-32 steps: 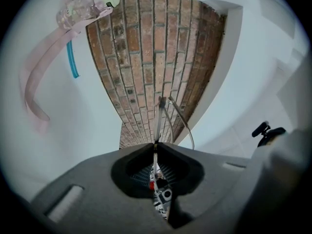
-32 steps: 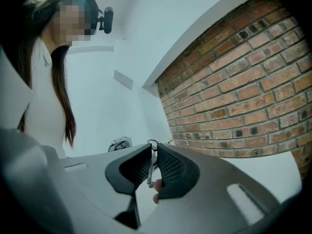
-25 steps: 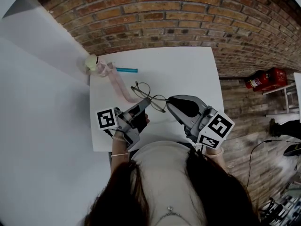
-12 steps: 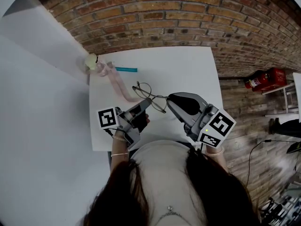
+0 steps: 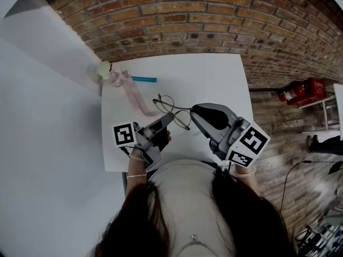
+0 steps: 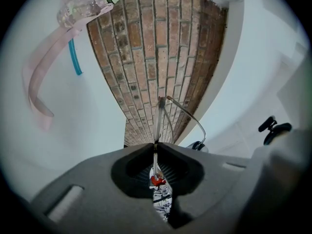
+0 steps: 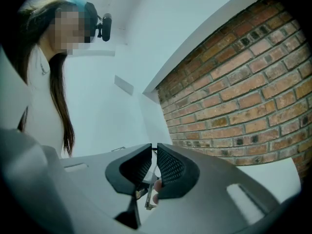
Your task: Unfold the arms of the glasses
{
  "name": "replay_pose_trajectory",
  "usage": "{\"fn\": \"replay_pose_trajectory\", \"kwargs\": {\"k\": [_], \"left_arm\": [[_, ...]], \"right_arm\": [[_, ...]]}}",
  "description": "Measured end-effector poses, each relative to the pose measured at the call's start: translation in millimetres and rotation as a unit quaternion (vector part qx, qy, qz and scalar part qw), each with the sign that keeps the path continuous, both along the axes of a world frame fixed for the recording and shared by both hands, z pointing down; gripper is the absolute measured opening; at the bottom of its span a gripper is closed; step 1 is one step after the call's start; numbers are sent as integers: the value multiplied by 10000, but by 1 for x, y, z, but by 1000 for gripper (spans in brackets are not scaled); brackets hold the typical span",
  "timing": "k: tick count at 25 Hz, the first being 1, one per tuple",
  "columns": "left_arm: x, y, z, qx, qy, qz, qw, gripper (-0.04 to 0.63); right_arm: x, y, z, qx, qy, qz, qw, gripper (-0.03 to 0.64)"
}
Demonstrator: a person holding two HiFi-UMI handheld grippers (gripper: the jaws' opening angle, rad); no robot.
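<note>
Thin wire-framed glasses (image 5: 170,109) hang just above the white table (image 5: 214,79), between my two grippers. My left gripper (image 5: 168,118) comes in from the lower left and is shut on one thin arm of the glasses (image 6: 157,123). That arm runs straight up out of the closed jaws in the left gripper view. My right gripper (image 5: 193,111) comes in from the right, its jaws pressed together on the tip of the other arm (image 7: 155,147). Both round lenses lie between the gripper tips.
A pink strap (image 5: 135,97) curves across the table's left part from a clear bottle with a pale cap (image 5: 105,70). A teal stick (image 5: 143,80) lies beside it. A brick surface lies beyond the table, with a red extinguisher (image 5: 298,90) at right.
Both grippers and the glasses have drifted slightly to the right; the holds are unchanged.
</note>
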State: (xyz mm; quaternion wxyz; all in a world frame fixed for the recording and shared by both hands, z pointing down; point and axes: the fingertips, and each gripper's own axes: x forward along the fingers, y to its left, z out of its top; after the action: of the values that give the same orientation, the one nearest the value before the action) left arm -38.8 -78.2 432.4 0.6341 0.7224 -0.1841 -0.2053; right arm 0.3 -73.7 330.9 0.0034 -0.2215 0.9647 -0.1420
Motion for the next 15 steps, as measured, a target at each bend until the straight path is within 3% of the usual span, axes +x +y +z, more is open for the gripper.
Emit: {"fn": "replay_pose_trajectory", "kwargs": {"k": [15], "left_arm": [[5, 2, 5, -29, -24, 108, 9999, 21]], "right_arm": [[-1, -5, -7, 111, -24, 28, 9999, 37]]}}
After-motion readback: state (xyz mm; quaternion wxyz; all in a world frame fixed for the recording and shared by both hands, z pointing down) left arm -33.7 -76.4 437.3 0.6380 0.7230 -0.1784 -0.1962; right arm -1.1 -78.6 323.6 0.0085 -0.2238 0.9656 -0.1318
